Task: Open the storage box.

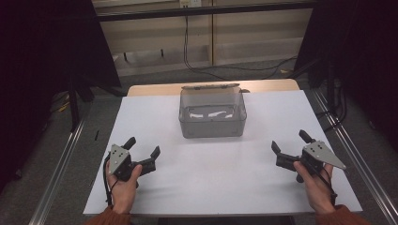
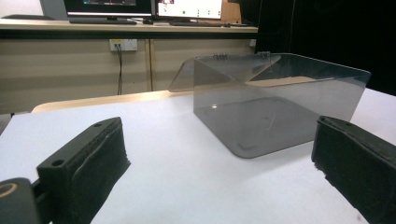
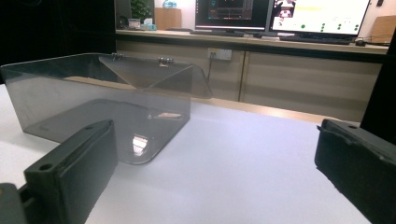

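Box of smoky clear plastic sits between two open grippers

Box (image 1: 212, 119) stands toward the far middle of the table (image 1: 216, 187), on a smooth white sheet that covers nearly the whole top; a strip of pale wood shows along the far edge. Its walls are thin, glossy, grey-tinted plastic, see-through enough to show the floor of the box and the bright glints on it. The corners are rounded, the sides straight and upright. A lid (image 1: 210, 87) of the same plastic hangs open behind the far wall, held by two small metal hinges (image 2: 220, 56) on the rim. Nothing can be made out inside but reflections.

Left gripper (image 1: 143, 151) rests low at the near left of the sheet, held in a hand (image 1: 123, 187), its jaws spread wide and empty. In the left gripper view the jaws are blocky and matt black with a rough, foam-like inner face, and the box (image 2: 275, 105) stands ahead and to the right, well apart from them.

Right gripper (image 1: 290, 142) sits at the near right, in the other hand (image 1: 315, 185), with a grey three-cornered metal plate on top. Its jaws also stand wide apart, holding nothing. In the right gripper view the box (image 3: 100, 100) lies ahead on the left, clear of both jaws.

Both sleeves are rust-coloured knit
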`<state>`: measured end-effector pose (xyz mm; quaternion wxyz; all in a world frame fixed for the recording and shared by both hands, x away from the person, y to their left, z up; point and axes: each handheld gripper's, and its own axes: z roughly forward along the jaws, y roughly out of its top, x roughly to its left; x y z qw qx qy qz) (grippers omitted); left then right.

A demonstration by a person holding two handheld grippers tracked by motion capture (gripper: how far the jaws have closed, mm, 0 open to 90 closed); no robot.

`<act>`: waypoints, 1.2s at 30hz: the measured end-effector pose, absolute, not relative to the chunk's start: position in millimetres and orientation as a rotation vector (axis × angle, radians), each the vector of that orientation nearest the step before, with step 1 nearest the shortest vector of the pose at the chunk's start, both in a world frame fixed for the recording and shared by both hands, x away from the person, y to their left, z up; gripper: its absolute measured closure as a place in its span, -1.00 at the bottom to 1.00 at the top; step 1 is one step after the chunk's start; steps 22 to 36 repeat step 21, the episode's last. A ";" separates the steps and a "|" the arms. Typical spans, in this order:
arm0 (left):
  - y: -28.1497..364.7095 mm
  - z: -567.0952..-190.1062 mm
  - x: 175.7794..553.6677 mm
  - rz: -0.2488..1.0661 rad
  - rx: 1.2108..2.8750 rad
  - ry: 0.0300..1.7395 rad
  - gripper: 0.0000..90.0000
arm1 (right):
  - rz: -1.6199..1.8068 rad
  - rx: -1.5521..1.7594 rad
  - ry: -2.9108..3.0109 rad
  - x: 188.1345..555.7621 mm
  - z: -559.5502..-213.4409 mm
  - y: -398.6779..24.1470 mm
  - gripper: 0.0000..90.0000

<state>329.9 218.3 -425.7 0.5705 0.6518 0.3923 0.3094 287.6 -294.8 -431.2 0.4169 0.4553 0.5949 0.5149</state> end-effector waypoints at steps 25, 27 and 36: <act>227.0 -432.5 320.4 0.699 1.544 0.950 -0.93 | 1.302 1.170 1.485 266.7 -442.2 -309.0 -1.00; 227.0 -432.5 320.4 0.699 1.544 0.950 -0.93 | 1.302 1.170 1.485 266.7 -442.2 -309.0 -1.00; 227.0 -432.5 320.4 0.699 1.544 0.950 -0.93 | 1.302 1.170 1.485 266.7 -442.2 -309.0 -1.00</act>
